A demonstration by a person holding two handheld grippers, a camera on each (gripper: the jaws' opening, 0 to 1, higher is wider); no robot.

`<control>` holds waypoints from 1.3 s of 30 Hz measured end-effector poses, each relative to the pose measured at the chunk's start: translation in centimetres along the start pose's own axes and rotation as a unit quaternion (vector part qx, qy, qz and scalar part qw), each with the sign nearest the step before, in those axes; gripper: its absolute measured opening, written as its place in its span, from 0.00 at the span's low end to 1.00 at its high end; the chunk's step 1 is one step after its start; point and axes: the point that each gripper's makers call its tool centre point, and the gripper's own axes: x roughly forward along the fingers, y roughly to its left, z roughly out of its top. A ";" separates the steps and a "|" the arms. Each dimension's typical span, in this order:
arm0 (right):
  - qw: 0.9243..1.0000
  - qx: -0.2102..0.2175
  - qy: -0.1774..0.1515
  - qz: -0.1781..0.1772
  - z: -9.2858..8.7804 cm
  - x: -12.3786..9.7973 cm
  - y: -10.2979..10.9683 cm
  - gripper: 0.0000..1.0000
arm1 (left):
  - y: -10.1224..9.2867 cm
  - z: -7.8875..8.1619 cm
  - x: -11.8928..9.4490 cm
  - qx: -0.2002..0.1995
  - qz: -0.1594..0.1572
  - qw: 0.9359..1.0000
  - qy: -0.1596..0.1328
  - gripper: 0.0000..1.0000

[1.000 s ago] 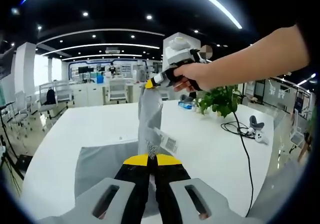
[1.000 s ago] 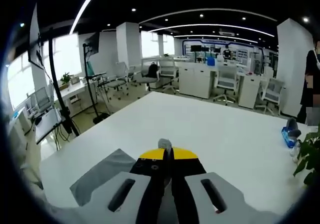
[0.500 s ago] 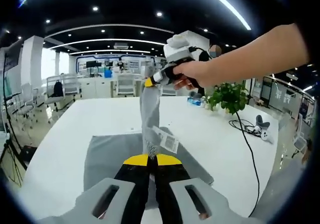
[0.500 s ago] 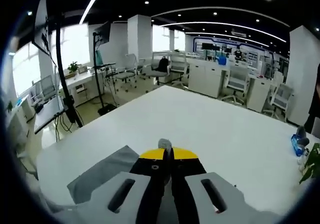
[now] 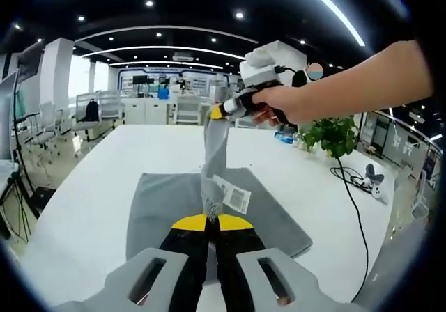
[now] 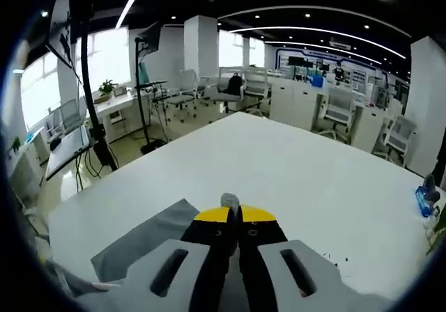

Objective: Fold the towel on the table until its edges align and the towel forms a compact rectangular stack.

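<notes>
In the left gripper view your left tongs (image 5: 212,221) are pinched tight on an edge of the grey towel (image 5: 167,204), whose cloth bunches between the yellow tips. The rest of the towel lies spread on the white tabletop (image 5: 83,186) just beyond the tongs, with its far edge toward the middle of the tabletop. From your left tongs a narrow strip of the towel rises taut to your right tongs (image 5: 217,111), which come in from the right in your hand (image 5: 282,105) and are clamped on the strip's upper end, well above the tabletop. A white tag (image 5: 233,195) with a barcode hangs from the strip, just above the left tongs. Farther right on the tabletop stand a green plant (image 5: 333,134) and a black cable (image 5: 354,200), both well apart from the towel. In the right gripper view your right tongs (image 6: 234,214) are closed, with a small nub of grey cloth showing between the yellow tips, and a flap of the towel (image 6: 143,239) lies on the tabletop (image 6: 279,166) to their left.
</notes>
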 end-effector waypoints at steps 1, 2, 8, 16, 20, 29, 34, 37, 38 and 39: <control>1.000 -0.004 0.002 0.001 0.0 0.2 0.1 0.01 | 0.2 -0.2 0.1 0.000 0.002 1.000 0.000 0.02; 1.000 -0.009 0.003 0.003 0.0 0.0 0.3 0.01 | 0.4 -0.4 0.2 -0.003 0.002 1.000 0.001 0.02; 0.999 -0.030 0.010 0.014 -0.2 1.6 1.6 0.01 | 1.0 -1.1 0.4 -0.007 0.009 1.000 0.004 0.02; 0.999 -0.031 0.012 0.023 -0.6 3.2 2.5 0.01 | 2.3 -2.1 0.6 -0.018 0.018 1.000 0.010 0.02; 0.999 -0.033 0.019 0.022 -1.4 4.1 3.0 0.01 | 2.9 -2.7 0.5 -0.013 0.026 0.999 0.012 0.02; 0.999 -0.033 0.026 0.035 -2.5 6.5 4.7 0.01 | 4.1 -4.8 0.6 -0.019 0.035 0.999 0.030 0.03; 0.998 -0.031 0.026 0.037 -3.4 7.2 5.8 0.01 | 4.8 -5.8 0.7 -0.019 0.040 0.998 0.036 0.03; 0.998 -0.031 0.027 0.039 -3.7 8.1 6.4 0.01 | 5.2 -6.7 0.8 -0.022 0.043 0.998 0.043 0.03; 0.998 -0.029 0.028 0.041 -3.9 8.7 6.6 0.01 | 5.4 -7.0 0.9 -0.021 0.044 0.998 0.044 0.03; 0.998 -0.029 0.029 0.042 -4.0 8.9 6.7 0.01 | 5.5 -7.2 0.9 -0.020 0.044 0.998 0.046 0.03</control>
